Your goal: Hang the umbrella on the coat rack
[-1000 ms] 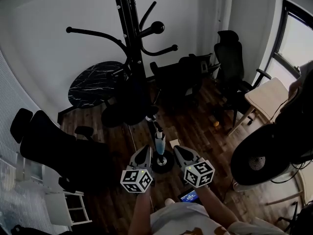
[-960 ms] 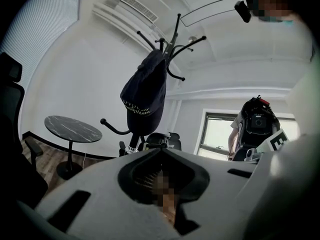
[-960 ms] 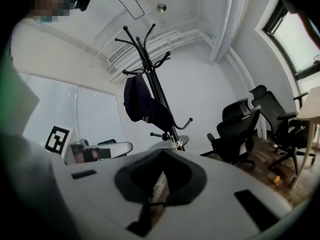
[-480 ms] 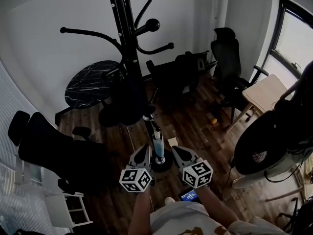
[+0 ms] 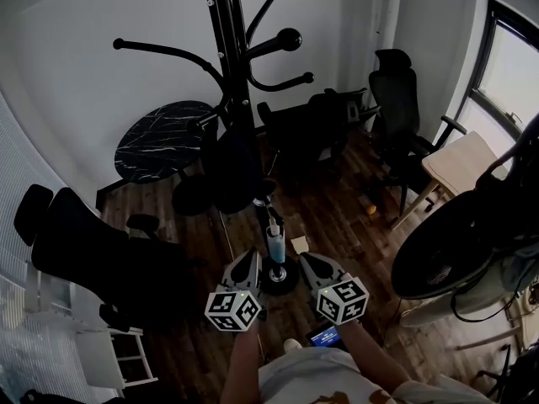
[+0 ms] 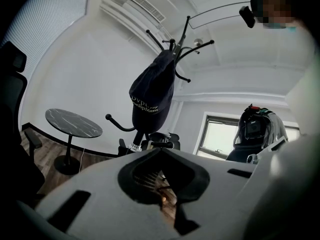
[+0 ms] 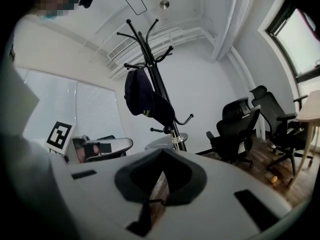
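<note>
Round marble table (image 5: 164, 141) far left, by the wall. Left gripper (image 5: 246, 266) — jaws pressed together, nothing between them. Coat rack (image 5: 236, 66) upright, with a dark cap (image 6: 152, 91) hung on it. Umbrella (image 5: 275, 244) stands on the wood floor (image 5: 337, 217) between the two grippers, touching neither. Right gripper (image 5: 310, 266) — jaws likewise together, empty. Office chairs (image 5: 396, 116) at right.

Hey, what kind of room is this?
Likely a small office or meeting room: black swivel office chairs, a round marble-look table and a standing coat rack on a wood floor.
</note>
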Action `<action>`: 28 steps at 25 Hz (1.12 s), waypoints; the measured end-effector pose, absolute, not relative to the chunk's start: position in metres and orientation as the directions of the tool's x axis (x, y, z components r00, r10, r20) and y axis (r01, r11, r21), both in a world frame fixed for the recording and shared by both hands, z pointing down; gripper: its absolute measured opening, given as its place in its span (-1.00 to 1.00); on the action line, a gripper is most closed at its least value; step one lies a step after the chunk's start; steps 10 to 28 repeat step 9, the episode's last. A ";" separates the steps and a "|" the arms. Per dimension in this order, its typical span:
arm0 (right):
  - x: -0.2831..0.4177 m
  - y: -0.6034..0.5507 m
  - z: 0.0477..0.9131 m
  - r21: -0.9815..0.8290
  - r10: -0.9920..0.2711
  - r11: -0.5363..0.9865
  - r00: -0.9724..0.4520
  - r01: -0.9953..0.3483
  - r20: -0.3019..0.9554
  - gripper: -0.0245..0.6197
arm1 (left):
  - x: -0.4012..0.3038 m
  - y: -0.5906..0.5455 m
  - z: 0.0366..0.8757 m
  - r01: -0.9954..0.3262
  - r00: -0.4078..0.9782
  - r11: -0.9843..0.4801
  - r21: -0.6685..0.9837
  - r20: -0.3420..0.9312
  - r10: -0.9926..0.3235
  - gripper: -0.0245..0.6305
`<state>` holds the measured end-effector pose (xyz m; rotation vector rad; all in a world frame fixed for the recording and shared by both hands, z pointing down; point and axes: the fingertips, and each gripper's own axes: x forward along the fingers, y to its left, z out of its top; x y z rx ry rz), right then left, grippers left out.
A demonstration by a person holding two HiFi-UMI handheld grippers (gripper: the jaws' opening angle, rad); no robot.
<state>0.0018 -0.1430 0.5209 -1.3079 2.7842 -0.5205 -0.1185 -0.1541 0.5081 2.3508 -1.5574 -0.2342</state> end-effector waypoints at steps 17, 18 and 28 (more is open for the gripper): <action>-0.012 -0.142 0.523 -0.329 -0.744 0.592 -0.656 -0.736 0.126 -0.89 | -0.128 -0.153 0.508 -0.872 0.385 -0.351 0.342 0.036 -0.922 -0.86; -0.012 -0.142 0.523 -0.329 -0.744 0.592 -0.656 -0.736 0.126 -0.89 | -0.128 -0.153 0.508 -0.872 0.385 -0.351 0.342 0.036 -0.922 -0.86; -0.012 -0.142 0.523 -0.329 -0.744 0.592 -0.656 -0.736 0.126 -0.89 | -0.128 -0.153 0.508 -0.872 0.385 -0.351 0.342 0.036 -0.922 -0.86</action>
